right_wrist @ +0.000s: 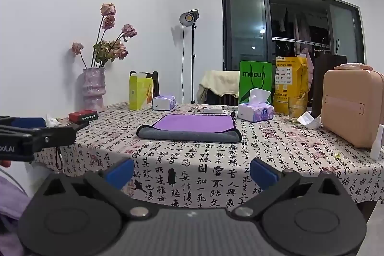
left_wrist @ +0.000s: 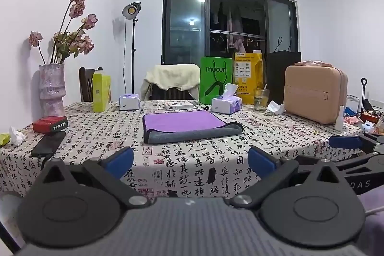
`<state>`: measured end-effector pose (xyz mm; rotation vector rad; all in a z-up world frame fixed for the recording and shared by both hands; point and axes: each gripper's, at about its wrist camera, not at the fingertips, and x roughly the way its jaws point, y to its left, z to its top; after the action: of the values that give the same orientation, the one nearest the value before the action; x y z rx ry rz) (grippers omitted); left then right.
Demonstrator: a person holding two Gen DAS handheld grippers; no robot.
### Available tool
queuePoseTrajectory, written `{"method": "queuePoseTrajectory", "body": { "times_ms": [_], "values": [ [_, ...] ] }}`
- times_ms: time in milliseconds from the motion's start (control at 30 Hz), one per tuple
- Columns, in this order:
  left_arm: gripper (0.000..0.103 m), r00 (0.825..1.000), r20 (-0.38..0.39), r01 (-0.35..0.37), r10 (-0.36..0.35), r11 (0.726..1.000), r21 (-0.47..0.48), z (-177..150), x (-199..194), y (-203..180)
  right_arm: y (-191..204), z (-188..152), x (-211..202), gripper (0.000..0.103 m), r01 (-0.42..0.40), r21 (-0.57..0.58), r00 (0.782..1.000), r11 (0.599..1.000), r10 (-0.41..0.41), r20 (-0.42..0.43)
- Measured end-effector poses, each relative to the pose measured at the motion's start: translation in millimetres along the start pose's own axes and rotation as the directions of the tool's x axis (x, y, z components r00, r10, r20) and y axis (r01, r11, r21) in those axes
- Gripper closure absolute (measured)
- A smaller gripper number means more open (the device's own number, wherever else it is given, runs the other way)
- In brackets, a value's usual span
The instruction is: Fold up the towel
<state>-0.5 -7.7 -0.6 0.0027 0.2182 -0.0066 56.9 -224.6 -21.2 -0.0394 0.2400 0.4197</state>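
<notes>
A purple towel [left_wrist: 184,120] with a grey underside lies folded flat in the middle of the table, its grey fold facing me; it also shows in the right wrist view [right_wrist: 194,124]. My left gripper [left_wrist: 190,161] is open and empty, held back at the near table edge, well short of the towel. My right gripper [right_wrist: 192,170] is open and empty too, at the near edge. Each gripper shows at the side of the other's view.
The table [left_wrist: 204,160] has a calligraphy cloth. Behind the towel are tissue boxes [left_wrist: 226,103], a green bag [left_wrist: 216,79], a glass [left_wrist: 261,98] and a pink case [left_wrist: 314,96]. A vase [left_wrist: 51,89], red box [left_wrist: 50,124] and phone [left_wrist: 48,143] stand left.
</notes>
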Motion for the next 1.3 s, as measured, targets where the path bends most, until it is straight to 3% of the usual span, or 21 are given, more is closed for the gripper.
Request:
{"method": "queuePoseTrajectory", "body": {
  "times_ms": [1300],
  "values": [
    [0.0,1.0,-0.008,0.012,-0.012,1.0,0.001,-2.0,4.6,6.1,0.0,-0.6,8.1,0.0,0.003,0.012,1.0,1.0,-0.002,-0.017]
  ]
}}
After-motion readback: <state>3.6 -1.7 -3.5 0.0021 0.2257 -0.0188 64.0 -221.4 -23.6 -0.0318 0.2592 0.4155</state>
